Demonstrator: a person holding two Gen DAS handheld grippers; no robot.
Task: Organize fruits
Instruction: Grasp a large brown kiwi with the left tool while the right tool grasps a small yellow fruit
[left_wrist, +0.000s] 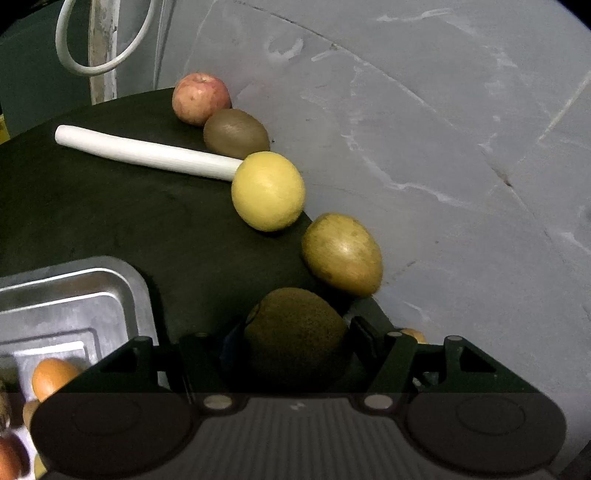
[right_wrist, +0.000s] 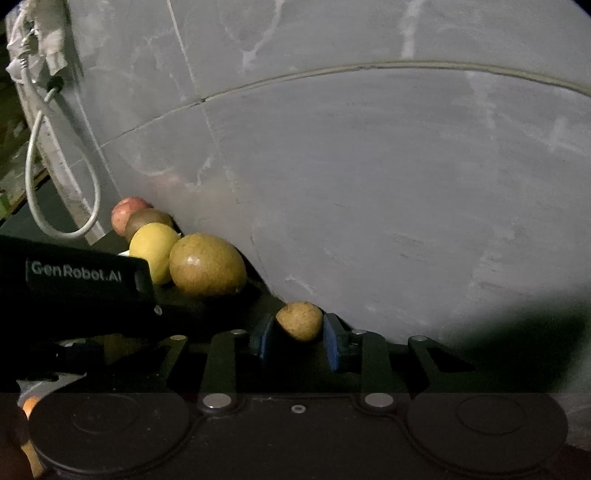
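Right wrist: right gripper (right_wrist: 299, 338) clamps small brown fruit (right_wrist: 300, 319).

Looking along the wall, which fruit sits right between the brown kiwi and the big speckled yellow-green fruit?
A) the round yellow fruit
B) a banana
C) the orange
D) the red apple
A: the round yellow fruit lies in the row along the wall with the brown kiwi on its far side and the speckled yellow-green fruit on its near side.
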